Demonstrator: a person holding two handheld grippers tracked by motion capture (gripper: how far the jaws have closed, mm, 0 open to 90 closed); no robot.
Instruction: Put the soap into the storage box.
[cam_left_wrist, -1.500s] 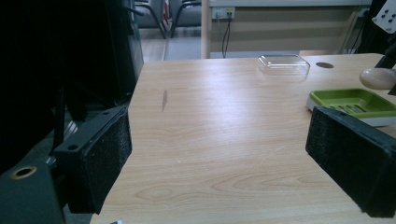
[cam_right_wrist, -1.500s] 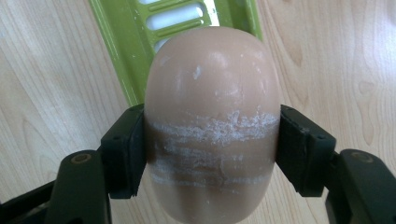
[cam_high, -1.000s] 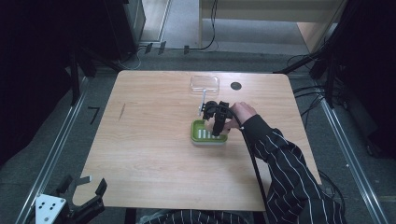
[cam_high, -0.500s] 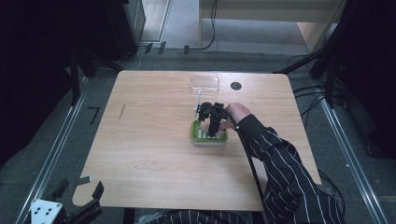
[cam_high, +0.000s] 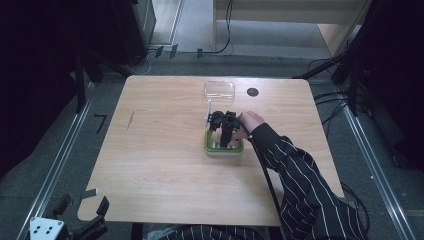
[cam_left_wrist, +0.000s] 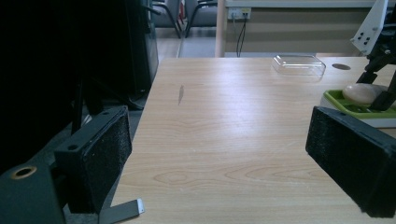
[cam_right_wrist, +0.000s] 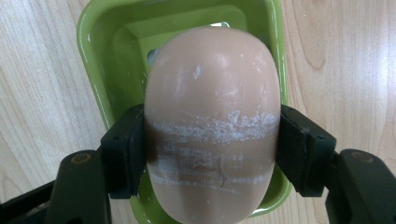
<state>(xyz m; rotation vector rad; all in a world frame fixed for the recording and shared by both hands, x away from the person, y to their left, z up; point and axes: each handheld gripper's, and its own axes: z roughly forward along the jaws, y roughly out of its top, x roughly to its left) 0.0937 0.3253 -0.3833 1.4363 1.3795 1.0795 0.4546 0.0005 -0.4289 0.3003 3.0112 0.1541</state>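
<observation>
Left gripper (cam_left_wrist: 219, 154) just sits off the table's near-left corner, jaws wide apart with nothing between them. Mid-table there's a green soap dish (cam_right_wrist: 100, 70), and the right gripper (cam_right_wrist: 212, 149) is clamped on a beige soap bar (cam_right_wrist: 212, 93) right over it. A clear lid (cam_high: 219, 89) lies empty near the far edge.

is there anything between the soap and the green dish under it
Nothing visible. The right gripper is shut on the soap bar, which sits directly over the green soap dish. The dish's open hollow shows no other item in it. The clear lid lies apart, farther back on the table.
</observation>
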